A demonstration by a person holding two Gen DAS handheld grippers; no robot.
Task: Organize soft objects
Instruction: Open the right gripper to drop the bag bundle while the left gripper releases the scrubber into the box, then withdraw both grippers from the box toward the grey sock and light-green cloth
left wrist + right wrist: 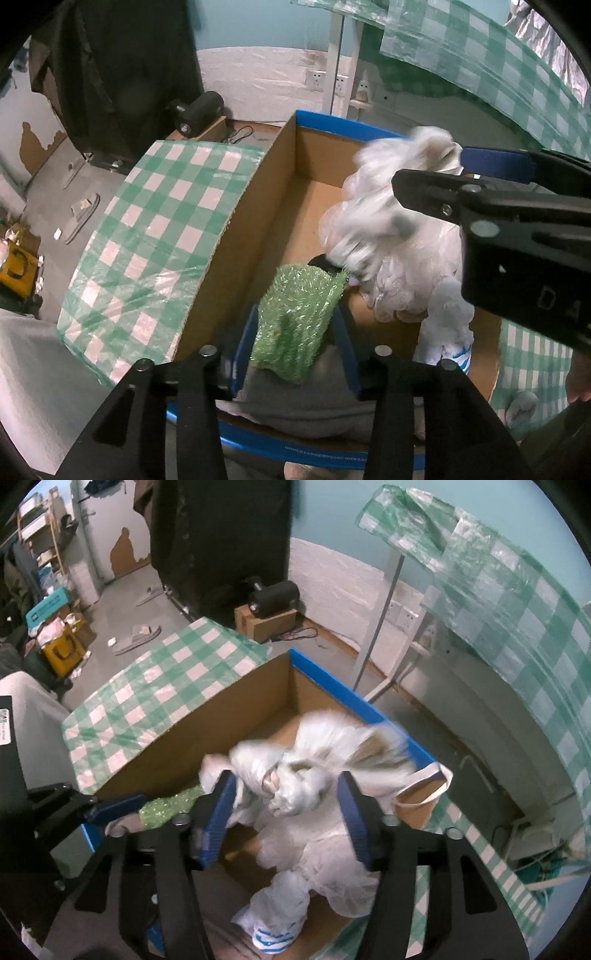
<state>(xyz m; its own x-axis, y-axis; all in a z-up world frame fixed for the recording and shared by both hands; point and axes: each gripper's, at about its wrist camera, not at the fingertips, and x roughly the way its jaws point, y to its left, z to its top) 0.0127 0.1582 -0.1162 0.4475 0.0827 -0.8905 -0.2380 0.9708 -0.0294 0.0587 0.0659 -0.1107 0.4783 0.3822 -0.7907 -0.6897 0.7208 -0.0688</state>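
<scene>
Cardboard box (pixel 255 698) on checked tablecloth (pixel 147 698)

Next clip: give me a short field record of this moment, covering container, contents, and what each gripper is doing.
container: cardboard box with blue rim, on green checked cloth
contents: green bubble wrap, grey cloth, white plush toy in clear plastic
left gripper: jaws open either side of the bubble wrap, not pressing it
right gripper: jaws open around the plush toy, pads clear of it
blur: plush toy smeared by motion

white plush toy (pixel 314 775), green bubble wrap (pixel 295 317), in box (pixel 236 236)
</scene>
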